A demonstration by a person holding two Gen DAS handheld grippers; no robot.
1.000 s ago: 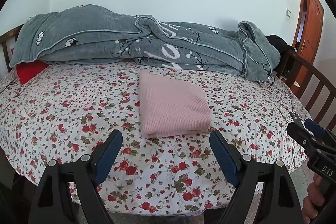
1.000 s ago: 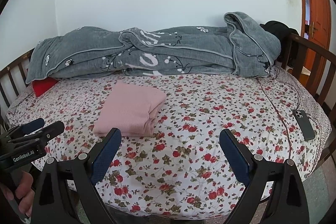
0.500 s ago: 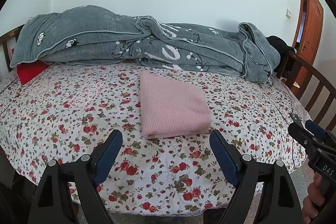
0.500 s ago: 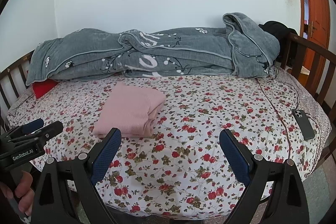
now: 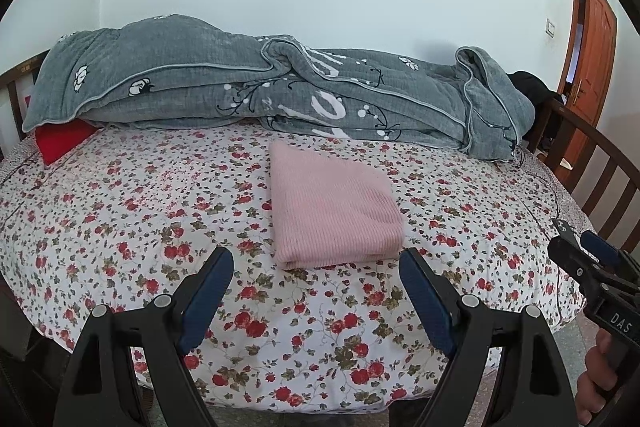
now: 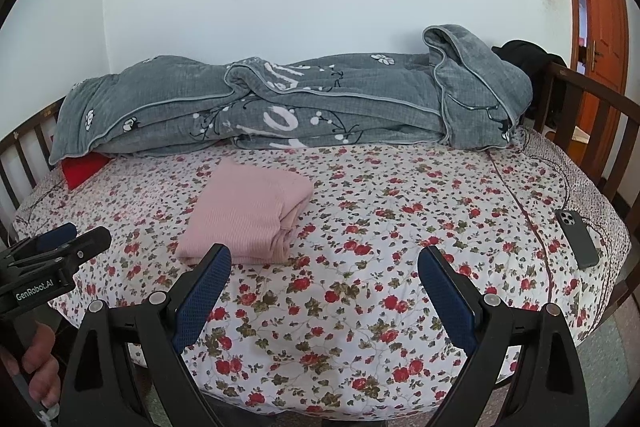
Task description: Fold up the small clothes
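The left gripper (image 5: 316, 291) hangs over the near edge of the bed (image 5: 120, 227), its blue-padded jaws spread wide with nothing between them. The right gripper (image 6: 324, 291) is the same: wide apart, empty, held just off the floral sheet. Each shows at the edge of the other's view, level with the bed's front.

Straight ahead of the left gripper, toward 12 o'clock, lies the pink knit garment (image 5: 332, 215), folded into a flat rectangle on the sheet. From the right gripper it sits toward 11 o'clock (image 6: 248, 215), where stacked layers show along its right side. Neither gripper touches it.

Further back at 12 o'clock a grey quilt (image 5: 260, 95) is heaped along the wall, with a red pillow (image 5: 60, 141) poking out at 10 o'clock. A phone (image 6: 578, 239) rests near the bed's right edge, at about 2 o'clock in the right view.

The fold looks complete, so the step in hand seems to be backing off after the last fold. Whether the edges are truly square is hard to judge through the fisheye. Next would likely be only a light tidy of the layered edge, or leaving it be.
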